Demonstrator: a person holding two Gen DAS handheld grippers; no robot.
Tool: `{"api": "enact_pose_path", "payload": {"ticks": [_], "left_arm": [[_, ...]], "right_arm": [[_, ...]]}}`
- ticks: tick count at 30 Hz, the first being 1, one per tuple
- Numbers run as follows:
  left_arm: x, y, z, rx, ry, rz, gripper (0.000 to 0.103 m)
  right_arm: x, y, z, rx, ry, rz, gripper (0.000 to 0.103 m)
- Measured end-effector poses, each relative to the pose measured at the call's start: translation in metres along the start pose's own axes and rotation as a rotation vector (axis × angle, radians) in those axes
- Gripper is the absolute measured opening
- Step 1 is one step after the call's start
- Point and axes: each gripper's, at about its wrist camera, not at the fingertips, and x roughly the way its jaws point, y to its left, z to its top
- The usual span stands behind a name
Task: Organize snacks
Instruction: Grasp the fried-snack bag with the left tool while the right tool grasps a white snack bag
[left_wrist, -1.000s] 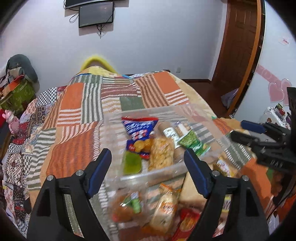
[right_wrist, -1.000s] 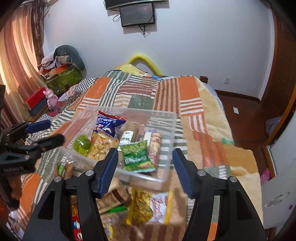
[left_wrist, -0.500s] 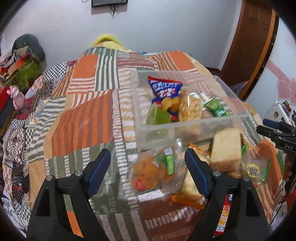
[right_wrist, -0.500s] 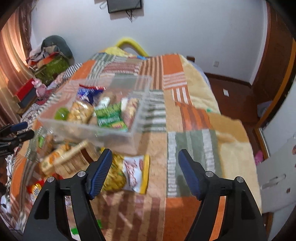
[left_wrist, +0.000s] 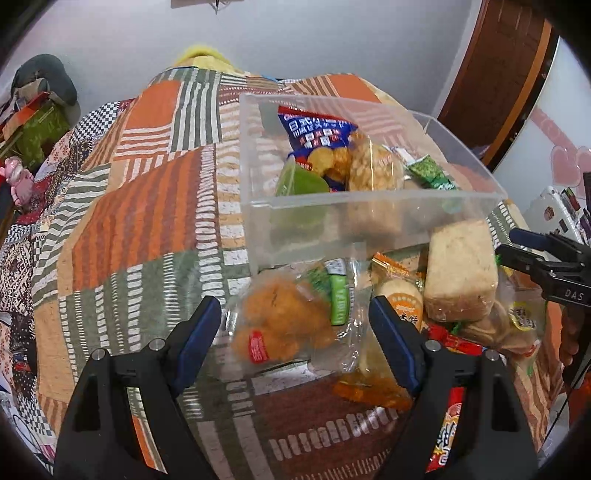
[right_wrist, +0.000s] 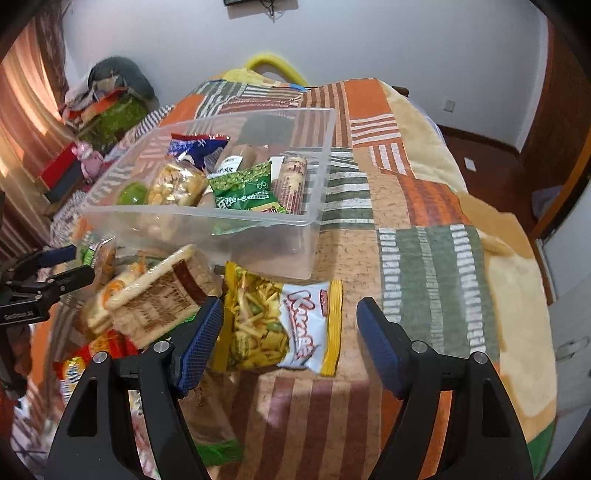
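A clear plastic box (left_wrist: 369, 197) (right_wrist: 207, 218) on the patchwork blanket holds several snacks, among them a blue bag (left_wrist: 314, 129) and a green pea bag (right_wrist: 247, 188). Loose snacks lie in front of it. My left gripper (left_wrist: 295, 339) is open, low over a clear bag of orange-brown pastries (left_wrist: 284, 325) that lies between its fingers, untouched. My right gripper (right_wrist: 290, 343) is open over a yellow and white crisp bag (right_wrist: 280, 325), pads apart from it. Each gripper shows in the other's view: the right gripper (left_wrist: 535, 254), the left gripper (right_wrist: 48, 273).
A tan wrapped cake block (left_wrist: 458, 269), a brown biscuit pack (right_wrist: 159, 291) and a red packet (left_wrist: 447, 435) lie between the two grippers. The blanket (right_wrist: 424, 266) is bare to the right of the box. Clutter (right_wrist: 107, 103) is piled beyond the bed's left edge.
Both grippers have sunk and tilted down toward the loose snacks in front of the box. The right gripper's jaws have spread wider. The left jaws keep their width.
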Motion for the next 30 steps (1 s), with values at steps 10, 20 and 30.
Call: {"api": "enact_pose_path", "payload": {"ticks": [10, 20, 30], "left_arm": [[0.016, -0.002, 0.000, 0.012, -0.009, 0.024, 0.084], [0.034, 0.002, 0.002, -0.046, 0.038, -0.022, 0.087], [0.017, -0.013, -0.007, 0.032, -0.030, 0.022, 0.055]], "right_arm": [[0.024, -0.020, -0.007, 0.065, 0.078, 0.043, 0.072], [0.016, -0.008, -0.013, 0.024, 0.049, 0.075, 0.038], [-0.006, -0.017, -0.017, 0.047, -0.008, 0.062, 0.024]]}}
